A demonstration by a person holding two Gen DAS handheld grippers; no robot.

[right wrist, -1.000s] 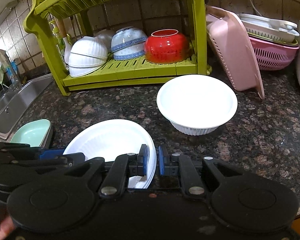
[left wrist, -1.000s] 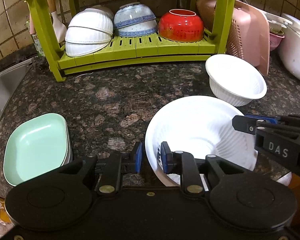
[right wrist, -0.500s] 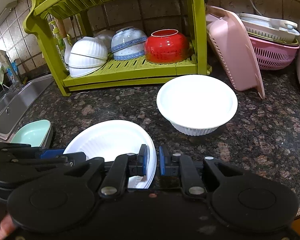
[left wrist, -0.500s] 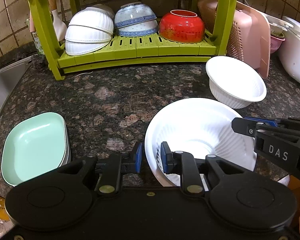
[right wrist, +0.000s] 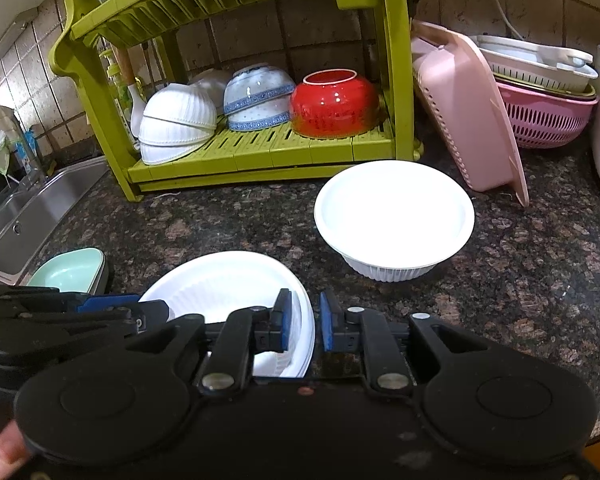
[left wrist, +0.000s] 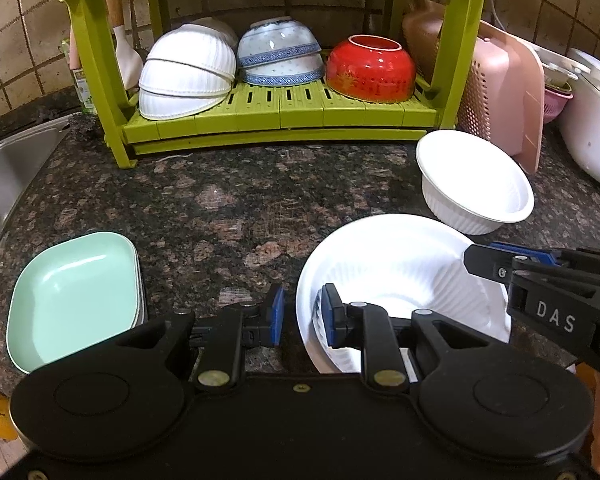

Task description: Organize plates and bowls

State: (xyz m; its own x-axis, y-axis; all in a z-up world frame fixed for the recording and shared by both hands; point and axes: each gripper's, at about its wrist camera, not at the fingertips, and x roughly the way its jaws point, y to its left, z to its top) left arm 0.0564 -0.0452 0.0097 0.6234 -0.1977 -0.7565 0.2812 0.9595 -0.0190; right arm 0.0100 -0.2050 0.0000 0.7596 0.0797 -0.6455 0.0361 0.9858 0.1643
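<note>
A large white ribbed bowl (left wrist: 400, 272) (right wrist: 220, 280) sits low at the front of the dark granite counter. My left gripper (left wrist: 303, 316) is shut on its left rim, one blue pad inside the bowl and one outside. My right gripper (right wrist: 303, 324) is shut on the opposite rim and shows in the left wrist view as a black arm (left wrist: 484, 258). A second white ribbed bowl (left wrist: 476, 184) (right wrist: 394, 216) stands upright behind, free of both grippers. Stacked mint-green square plates (left wrist: 76, 300) (right wrist: 72, 276) lie at the left.
A green dish rack (left wrist: 280, 120) (right wrist: 260, 152) at the back holds upturned white bowls, blue-patterned bowls and a red bowl (left wrist: 370, 68). A steel sink (right wrist: 32, 216) lies far left. A pink strainer tray (right wrist: 468, 108) leans right of the rack, beside pink and white baskets.
Both grippers keep the same hold on the large bowl's rim. The rack and the other bowl have slid slightly down in both views, so the grippers and bowl shifted a little.
</note>
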